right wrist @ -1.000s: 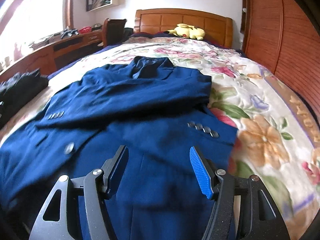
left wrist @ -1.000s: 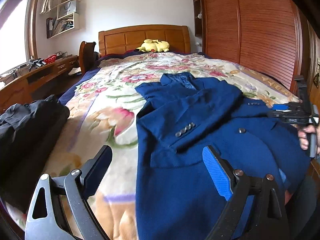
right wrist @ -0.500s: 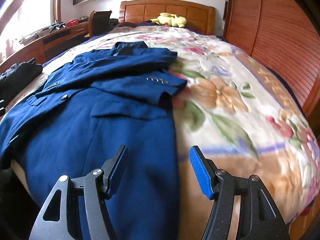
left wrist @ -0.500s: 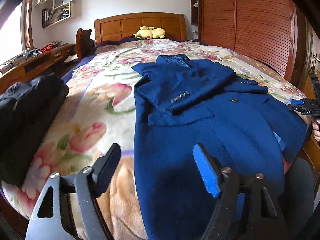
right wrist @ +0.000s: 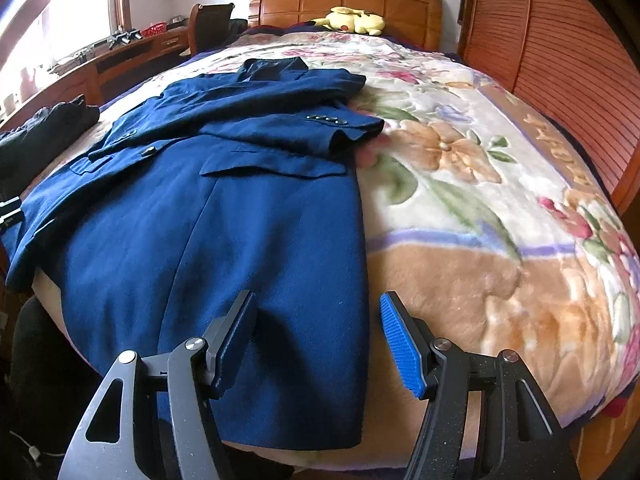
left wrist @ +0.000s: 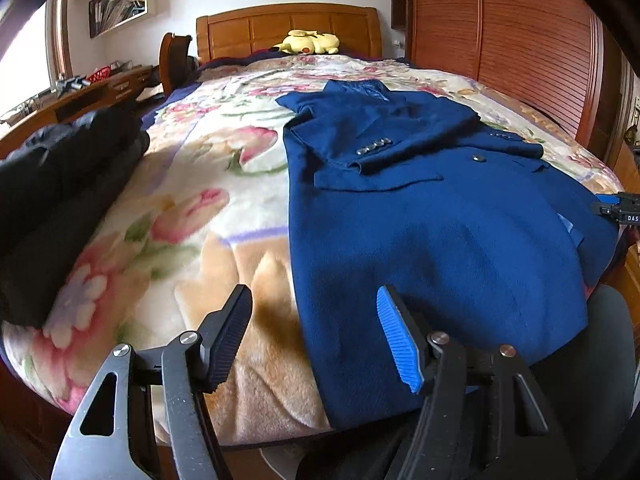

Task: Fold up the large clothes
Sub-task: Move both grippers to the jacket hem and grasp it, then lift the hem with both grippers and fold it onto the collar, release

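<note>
A dark blue coat [left wrist: 420, 220] lies flat on the floral blanket [left wrist: 180, 220], collar toward the headboard, sleeves folded across its front, hem hanging over the foot of the bed. My left gripper [left wrist: 313, 294] hovers above the hem's left corner. Its jaws are closing, the coat's edge shows between them, and the pads do not press on it. My right gripper [right wrist: 317, 298] stands open above the hem's right corner of the coat [right wrist: 224, 220], not touching. Each gripper shows in the other's view, the right gripper [left wrist: 618, 208] and the left gripper [right wrist: 10, 210], at the coat's far side.
A heap of dark clothes [left wrist: 52, 184] lies on the bed's left side. A yellow plush toy [left wrist: 310, 42] sits by the wooden headboard [left wrist: 280, 24]. A wooden wardrobe [left wrist: 520, 40] runs along the right, a desk [right wrist: 132, 52] along the left.
Both grippers have drawn back to the foot of the bed and sunk toward the hem. The left jaws have narrowed. The right gripper slid right to the coat's right edge.
</note>
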The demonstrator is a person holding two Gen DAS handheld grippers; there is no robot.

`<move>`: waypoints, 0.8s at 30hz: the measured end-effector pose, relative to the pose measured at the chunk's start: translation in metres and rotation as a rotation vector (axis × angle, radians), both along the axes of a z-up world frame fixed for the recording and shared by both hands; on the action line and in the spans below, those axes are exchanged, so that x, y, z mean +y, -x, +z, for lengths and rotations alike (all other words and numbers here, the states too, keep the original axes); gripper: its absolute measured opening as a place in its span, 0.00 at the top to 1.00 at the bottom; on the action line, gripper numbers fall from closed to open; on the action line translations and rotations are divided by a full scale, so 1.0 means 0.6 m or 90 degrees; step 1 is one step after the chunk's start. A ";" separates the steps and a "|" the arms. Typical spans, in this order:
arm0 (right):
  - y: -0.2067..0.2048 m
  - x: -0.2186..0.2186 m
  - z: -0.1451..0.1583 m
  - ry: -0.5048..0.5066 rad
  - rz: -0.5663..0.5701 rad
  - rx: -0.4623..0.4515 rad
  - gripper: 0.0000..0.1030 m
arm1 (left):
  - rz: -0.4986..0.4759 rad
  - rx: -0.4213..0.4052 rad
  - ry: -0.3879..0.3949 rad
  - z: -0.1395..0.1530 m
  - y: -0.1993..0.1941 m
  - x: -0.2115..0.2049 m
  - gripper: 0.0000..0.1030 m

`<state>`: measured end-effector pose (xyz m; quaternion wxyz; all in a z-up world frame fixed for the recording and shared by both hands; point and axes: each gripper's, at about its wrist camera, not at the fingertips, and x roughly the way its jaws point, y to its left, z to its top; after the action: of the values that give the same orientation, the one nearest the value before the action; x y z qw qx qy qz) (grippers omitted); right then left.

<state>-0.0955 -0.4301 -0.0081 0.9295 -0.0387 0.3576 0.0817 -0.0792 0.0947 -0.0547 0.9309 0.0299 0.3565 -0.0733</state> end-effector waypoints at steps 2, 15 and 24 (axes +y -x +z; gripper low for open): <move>0.001 -0.001 -0.004 -0.008 0.005 0.000 0.37 | -0.002 -0.001 0.007 -0.003 0.004 0.001 0.36; 0.007 0.004 -0.001 -0.039 0.045 -0.017 0.91 | -0.034 0.007 0.042 0.007 0.011 -0.004 0.93; 0.053 -0.001 0.083 -0.065 0.046 -0.139 0.95 | -0.044 -0.114 0.066 0.123 0.050 -0.015 0.97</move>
<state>-0.1274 -0.4306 0.0417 0.9601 -0.0128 0.2482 0.1286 -0.1094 0.0854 0.0191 0.9563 0.0002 0.2665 -0.1206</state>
